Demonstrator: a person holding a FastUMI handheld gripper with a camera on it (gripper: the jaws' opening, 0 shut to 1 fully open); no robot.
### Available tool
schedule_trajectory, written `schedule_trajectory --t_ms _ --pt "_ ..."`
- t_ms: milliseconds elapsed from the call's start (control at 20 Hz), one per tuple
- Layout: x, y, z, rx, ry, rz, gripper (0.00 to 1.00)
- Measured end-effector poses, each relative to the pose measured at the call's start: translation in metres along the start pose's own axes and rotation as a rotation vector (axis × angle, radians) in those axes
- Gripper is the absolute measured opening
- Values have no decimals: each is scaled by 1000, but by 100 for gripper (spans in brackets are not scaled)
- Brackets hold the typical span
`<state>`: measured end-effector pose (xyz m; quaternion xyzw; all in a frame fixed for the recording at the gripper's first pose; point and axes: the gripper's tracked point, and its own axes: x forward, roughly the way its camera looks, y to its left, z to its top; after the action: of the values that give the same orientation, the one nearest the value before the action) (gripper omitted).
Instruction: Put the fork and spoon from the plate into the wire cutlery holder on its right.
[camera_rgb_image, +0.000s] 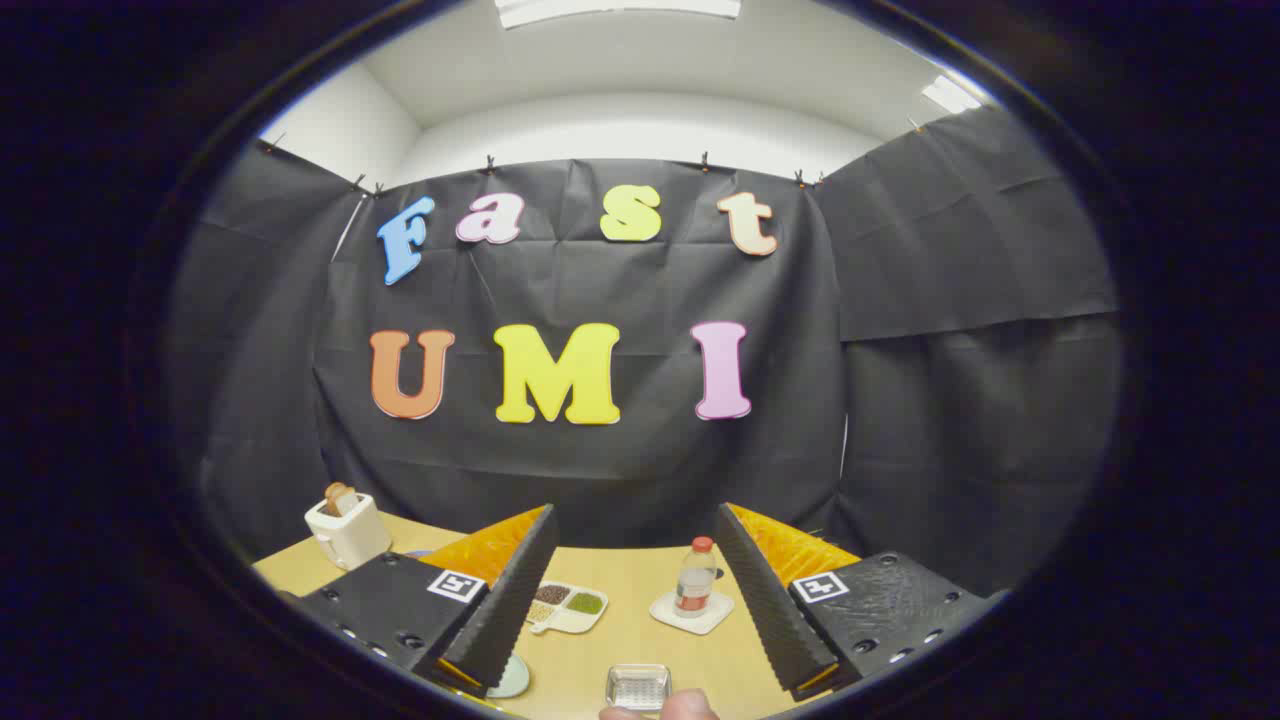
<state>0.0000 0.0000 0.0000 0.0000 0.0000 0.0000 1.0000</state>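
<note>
My gripper (636, 532) is open, its two black ribbed fingers (515, 590) spread wide with nothing between them, held high over a wooden table (620, 640) and facing the black cloth wall. Just under the left finger the pale rim of a plate (515, 680) peeks out; whatever lies on it is hidden. A small square metal wire holder (638, 686) stands on the table to the right of that plate, low between the fingers. A fingertip of a person's hand (690, 705) shows right in front of the holder.
A cream toaster with bread in it (346, 530) stands at the table's back left. A white divided dish with seeds (568, 606) and a small bottle with a red cap (695, 580) on a white coaster sit farther back between the fingers.
</note>
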Motion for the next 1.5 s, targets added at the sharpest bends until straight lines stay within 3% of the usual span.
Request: schedule_trajectory --t_ms 1000,1500 --pt "0 54 -18 25 92 88 95" --pt "-19 107 -113 -27 402 190 95"
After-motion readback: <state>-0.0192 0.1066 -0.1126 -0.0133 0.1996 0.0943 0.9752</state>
